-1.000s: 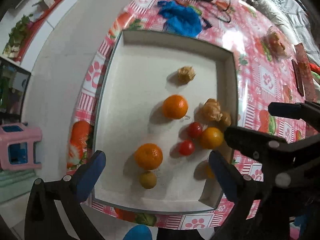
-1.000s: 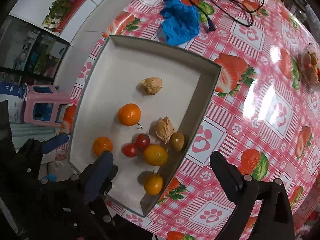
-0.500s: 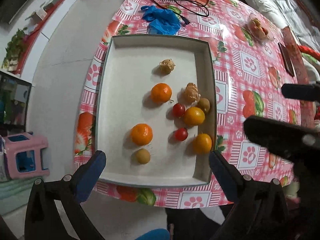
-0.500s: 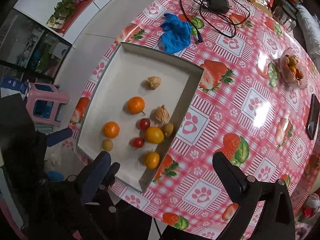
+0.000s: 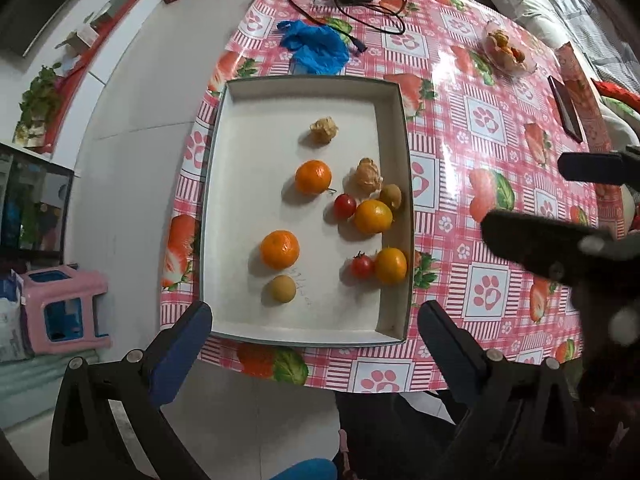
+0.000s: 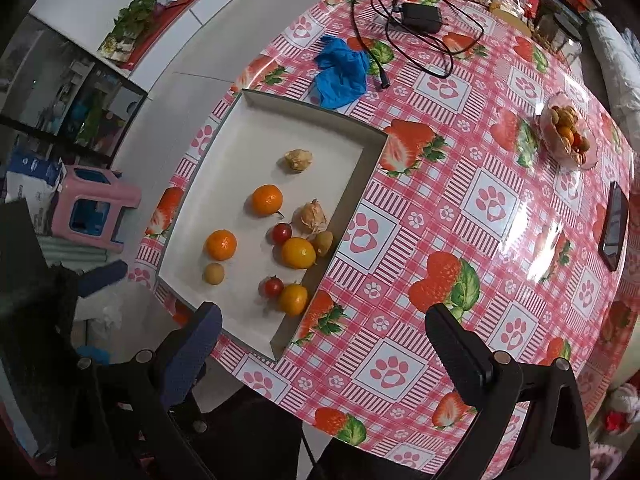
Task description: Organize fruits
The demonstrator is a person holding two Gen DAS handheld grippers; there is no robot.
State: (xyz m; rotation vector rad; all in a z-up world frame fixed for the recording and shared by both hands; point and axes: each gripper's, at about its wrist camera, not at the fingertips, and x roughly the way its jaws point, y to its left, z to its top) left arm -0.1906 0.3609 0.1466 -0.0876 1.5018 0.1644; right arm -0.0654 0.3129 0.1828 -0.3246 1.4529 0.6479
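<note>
Hovering high above the shallow white rectangular tray (image 5: 224, 208) on the table, both hand-held grippers — left (image 5: 314, 334), right (image 6: 322, 334) — stand apart and empty, so lowering squarely over one loose orange mandarin (image 5: 279, 249) — not the crowded right-side cluster — seems wisest.

We see fruits lying loose in a white tray (image 5: 240, 184). Two mandarins (image 5: 313, 176) sit near the middle. Two yellow-orange fruits (image 5: 373, 216), two small red tomatoes (image 5: 344, 205), a green-brown fruit (image 5: 391, 196) and a papery husk fruit (image 5: 368, 175) crowd the tray's right edge.
</note>
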